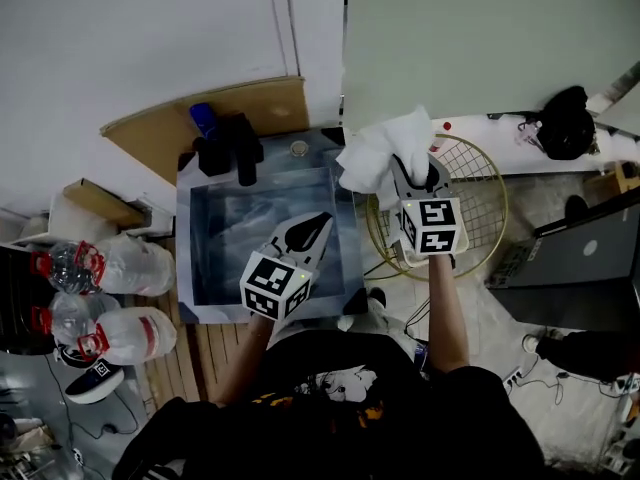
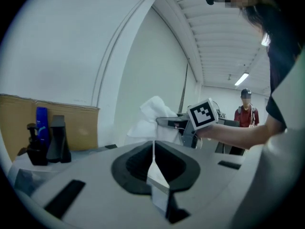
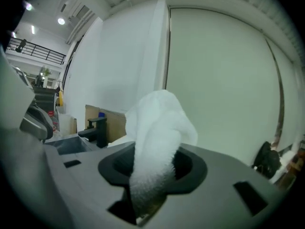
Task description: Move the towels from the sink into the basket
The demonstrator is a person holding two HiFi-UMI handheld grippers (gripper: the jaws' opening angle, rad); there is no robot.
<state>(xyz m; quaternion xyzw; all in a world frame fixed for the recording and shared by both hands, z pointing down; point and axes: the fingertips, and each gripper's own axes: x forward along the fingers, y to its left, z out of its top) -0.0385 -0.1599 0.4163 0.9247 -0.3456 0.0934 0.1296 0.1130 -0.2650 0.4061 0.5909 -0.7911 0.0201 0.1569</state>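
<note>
Here, one white towel (image 1: 378, 158) is seen, a soft, fluffy cloth bunched into loose folds. It is pinched at its lower part between the jaws of the right tool (image 1: 412, 168), and its free end billows up and to the left above them. The towel is held in the air over the gap between the right edge of the sink (image 1: 186, 248) and the left rim of the basket (image 1: 490, 183), clear of both.

The right forearm is stretched forward from the body, with the tool's marker cube turned upward. The left tool (image 1: 322, 220) is held nearer and to the left, over the sink basin, and is pointed toward the far right. Its jaws are brought together with nothing between them.

Two tools, one steel sink and one round wire basket are counted. A dark faucet (image 1: 243, 148) and one blue bottle (image 1: 203, 118) are set at the sink's far side. Two large clear water bottles (image 1: 120, 265) are laid on the floor at the left. Whether more cloth lies in the basin cannot be told.
</note>
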